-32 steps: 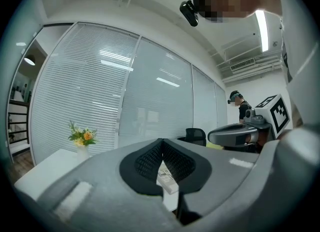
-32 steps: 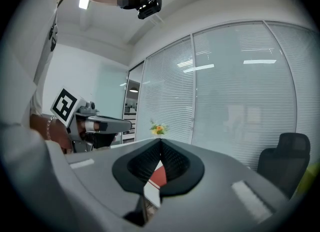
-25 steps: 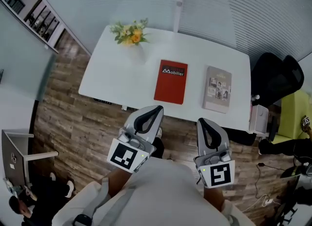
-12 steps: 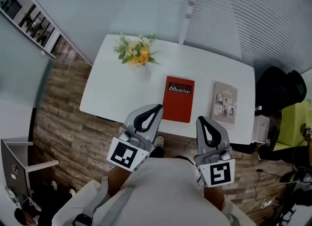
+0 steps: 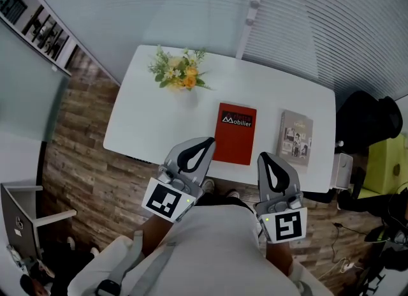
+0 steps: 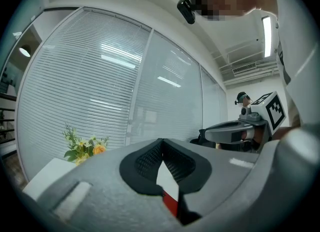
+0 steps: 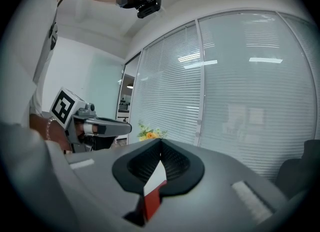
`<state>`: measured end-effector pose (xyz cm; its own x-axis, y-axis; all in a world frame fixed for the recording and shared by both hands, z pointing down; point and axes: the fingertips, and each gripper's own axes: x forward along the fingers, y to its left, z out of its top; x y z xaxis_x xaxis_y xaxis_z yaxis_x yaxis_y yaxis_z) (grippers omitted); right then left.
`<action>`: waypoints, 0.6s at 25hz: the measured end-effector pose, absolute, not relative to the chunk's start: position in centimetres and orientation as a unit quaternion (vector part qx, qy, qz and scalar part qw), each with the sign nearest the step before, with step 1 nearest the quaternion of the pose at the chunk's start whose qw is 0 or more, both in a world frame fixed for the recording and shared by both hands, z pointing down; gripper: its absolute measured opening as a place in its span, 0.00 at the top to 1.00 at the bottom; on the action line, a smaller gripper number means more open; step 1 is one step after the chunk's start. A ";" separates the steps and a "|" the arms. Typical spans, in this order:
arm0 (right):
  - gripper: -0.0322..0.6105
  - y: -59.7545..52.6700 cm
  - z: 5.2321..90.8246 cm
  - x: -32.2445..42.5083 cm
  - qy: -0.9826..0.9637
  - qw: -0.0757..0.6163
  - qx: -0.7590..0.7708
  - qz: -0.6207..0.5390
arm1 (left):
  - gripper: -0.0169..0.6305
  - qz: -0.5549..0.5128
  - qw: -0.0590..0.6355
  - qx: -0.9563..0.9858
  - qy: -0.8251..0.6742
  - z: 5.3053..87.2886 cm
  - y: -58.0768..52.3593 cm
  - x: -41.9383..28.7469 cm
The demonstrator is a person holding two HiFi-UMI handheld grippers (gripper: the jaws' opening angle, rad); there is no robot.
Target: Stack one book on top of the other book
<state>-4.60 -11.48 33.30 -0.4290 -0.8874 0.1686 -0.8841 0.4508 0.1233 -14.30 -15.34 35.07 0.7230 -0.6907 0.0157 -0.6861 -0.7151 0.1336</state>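
A red book (image 5: 235, 133) lies flat near the front edge of the white table (image 5: 153, 110). To its right lies a grey-beige book (image 5: 296, 138), apart from it. My left gripper (image 5: 205, 141) is shut and empty, its tip just short of the red book's lower left corner. My right gripper (image 5: 262, 158) is also shut and empty, held in front of the table edge between the two books. A sliver of red book (image 6: 170, 203) shows through the shut jaws in the left gripper view, and a strip of red book (image 7: 151, 202) shows likewise in the right gripper view.
A vase of yellow and white flowers (image 5: 178, 71) stands at the table's back left. A black office chair (image 5: 370, 119) sits to the right of the table, with a white box (image 5: 341, 168) beside the table's right end. Blinds cover the glass wall behind.
Both grippers, still shut, have come closer to the table's front edge; the table and the books now sit nearer in the head view.
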 end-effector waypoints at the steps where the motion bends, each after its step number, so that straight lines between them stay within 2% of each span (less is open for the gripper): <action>1: 0.94 -11.6 33.4 -4.5 -0.845 0.104 0.525 -0.007 | 0.97 -0.017 0.066 0.926 -0.371 35.3 -15.4 -14.2; 5: 0.94 -11.8 34.3 -3.8 -0.844 0.113 0.525 -0.007 | 0.96 -0.013 0.076 0.925 -0.372 36.2 -15.8 -13.8; 11: 0.94 -12.2 37.4 -2.7 -0.840 0.134 0.525 0.011 | 0.90 0.005 0.101 0.923 -0.371 39.7 -16.4 -13.3; 15: 0.91 -12.5 40.8 -1.8 -0.837 0.149 0.525 0.041 | 0.87 0.029 0.123 0.920 -0.371 42.9 -16.8 -12.9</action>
